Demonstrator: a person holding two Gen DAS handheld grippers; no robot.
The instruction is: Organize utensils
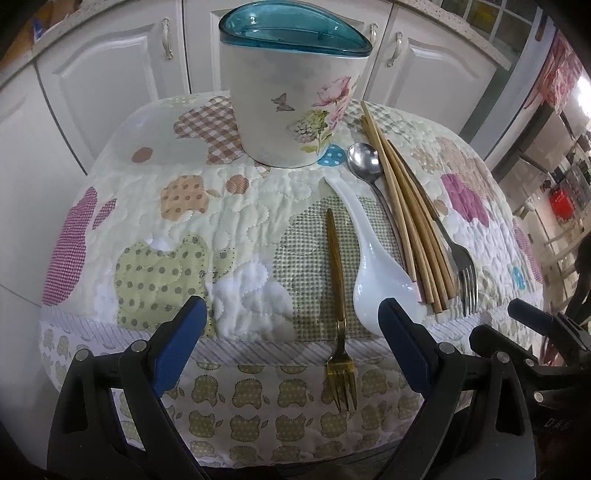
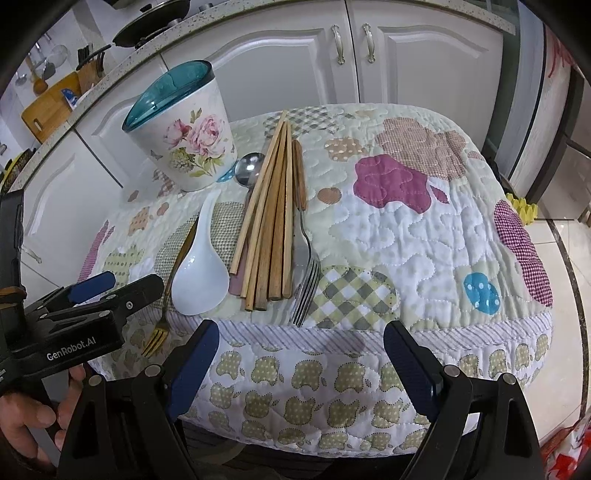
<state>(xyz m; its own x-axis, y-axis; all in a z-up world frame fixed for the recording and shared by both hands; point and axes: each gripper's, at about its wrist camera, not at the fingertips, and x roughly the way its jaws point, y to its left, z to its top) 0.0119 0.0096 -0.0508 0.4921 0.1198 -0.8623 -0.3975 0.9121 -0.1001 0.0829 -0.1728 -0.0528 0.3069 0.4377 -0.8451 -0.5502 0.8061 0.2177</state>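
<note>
Both grippers hang at the near edge of the quilted table cover [image 1: 236,206], and neither has anything between its fingers. The left gripper [image 1: 291,347] has its jaws spread wide, the gold fork [image 1: 338,295] lying just ahead in the gap, tines pointing off the near edge. The right gripper [image 2: 301,363] is spread wide too, over the apple-print border, with the silver fork [image 2: 304,266] just beyond it.

At the far side stands the floral utensil holder [image 1: 295,110], upright, its teal translucent lid [image 1: 291,33] sitting on top; what's inside can't be made out through the lid. Nothing pokes out of it.

All the utensils lie on the cloth to the holder's right and nearer: the white ceramic spoon [image 1: 369,254], bowl toward the near edge; the metal spoon [image 1: 364,158], bowl just beside the holder's base; then the bundle of wooden chopsticks [image 1: 410,221] lying over its handle, the silver fork at their right.
</note>
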